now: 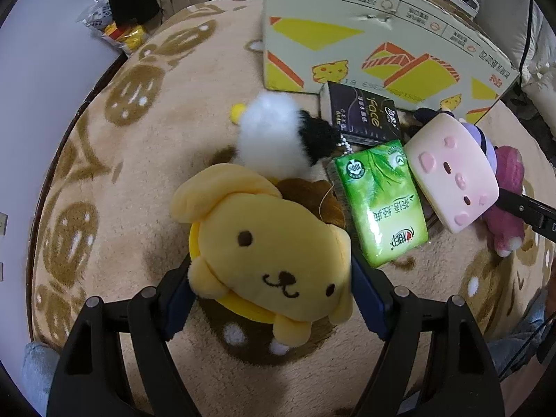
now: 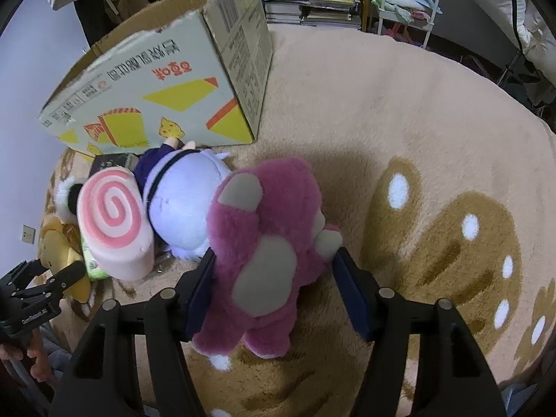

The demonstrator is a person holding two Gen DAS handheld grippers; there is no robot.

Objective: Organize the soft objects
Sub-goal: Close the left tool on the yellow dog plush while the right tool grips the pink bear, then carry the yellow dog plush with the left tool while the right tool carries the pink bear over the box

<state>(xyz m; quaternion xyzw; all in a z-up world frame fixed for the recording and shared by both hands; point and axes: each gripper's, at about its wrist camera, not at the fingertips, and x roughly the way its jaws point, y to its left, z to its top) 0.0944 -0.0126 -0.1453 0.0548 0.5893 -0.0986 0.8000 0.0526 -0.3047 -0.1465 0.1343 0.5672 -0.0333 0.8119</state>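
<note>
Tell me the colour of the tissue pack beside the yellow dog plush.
Green tissue pack; clearest in the left wrist view.

I am seeing the toys lying on the rug (image 1: 139,180) before the cardboard box (image 1: 365,34): dog plush (image 1: 271,253) leftmost, tissue pack (image 1: 378,201) beside it, pig cushion (image 1: 451,170) next, bear plush (image 2: 264,253) rightmost.

So the yellow dog plush (image 1: 274,260) is lying face-up on the fluffy tan rug (image 1: 104,180), floppy ears out. Behind it sit a white and black fuzzy plush (image 1: 278,139), a green tissue pack (image 1: 380,201) and a pink swirl-roll squishy (image 1: 451,173) with a pig face, leaning on a lavender plush (image 2: 184,201). The magenta bear plush (image 2: 267,253) lies face-down beside that one, near the cardboard box (image 2: 166,97).
</note>
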